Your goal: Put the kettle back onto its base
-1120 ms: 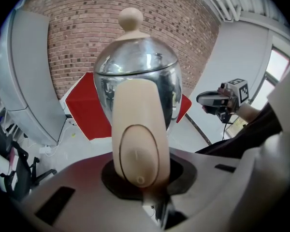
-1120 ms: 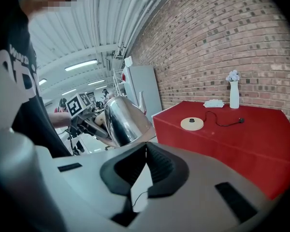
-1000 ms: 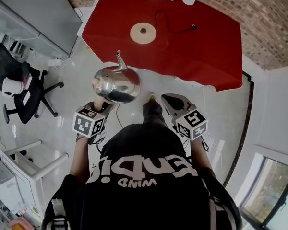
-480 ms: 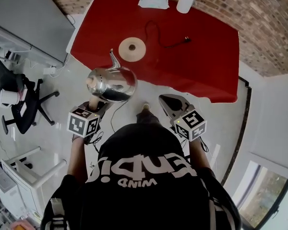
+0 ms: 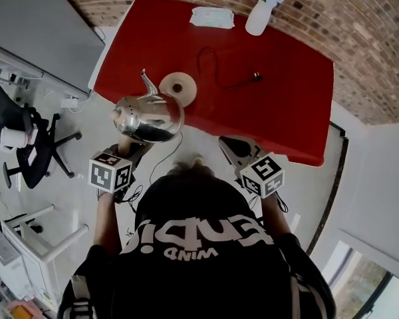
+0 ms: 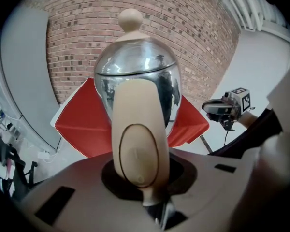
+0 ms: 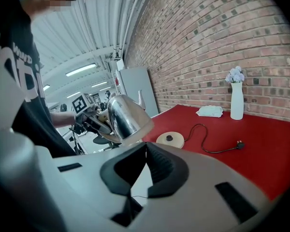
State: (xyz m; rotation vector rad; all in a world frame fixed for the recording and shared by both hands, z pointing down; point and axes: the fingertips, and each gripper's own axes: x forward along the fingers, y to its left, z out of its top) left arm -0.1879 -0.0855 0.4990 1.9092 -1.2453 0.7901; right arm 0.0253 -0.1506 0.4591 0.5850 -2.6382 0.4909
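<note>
A shiny steel kettle [image 5: 149, 115] with a cream knob and cream handle [image 6: 135, 144] hangs in the air over the near left edge of the red table [image 5: 272, 98]. My left gripper [image 5: 134, 145] is shut on that handle from behind; the handle fills the left gripper view. The round cream base [image 5: 177, 86] lies on the table just beyond the kettle, apart from it, with its black cord [image 5: 216, 72] trailing right. In the right gripper view the kettle [image 7: 125, 117] floats left of the base [image 7: 170, 139]. My right gripper [image 5: 234, 145] is shut and holds nothing, off the table's near edge.
A white vase with flowers [image 5: 261, 15] and a white folded cloth [image 5: 211, 17] stand at the table's far edge by the brick wall. The cord's plug [image 7: 239, 144] lies loose on the cloth. An office chair [image 5: 26, 138] and a grey cabinet [image 5: 33, 25] are on the left.
Both grippers and the kettle have travelled toward the table; the kettle, earlier over the floor, now overlaps the table's near edge beside the base. The grip is unchanged.
</note>
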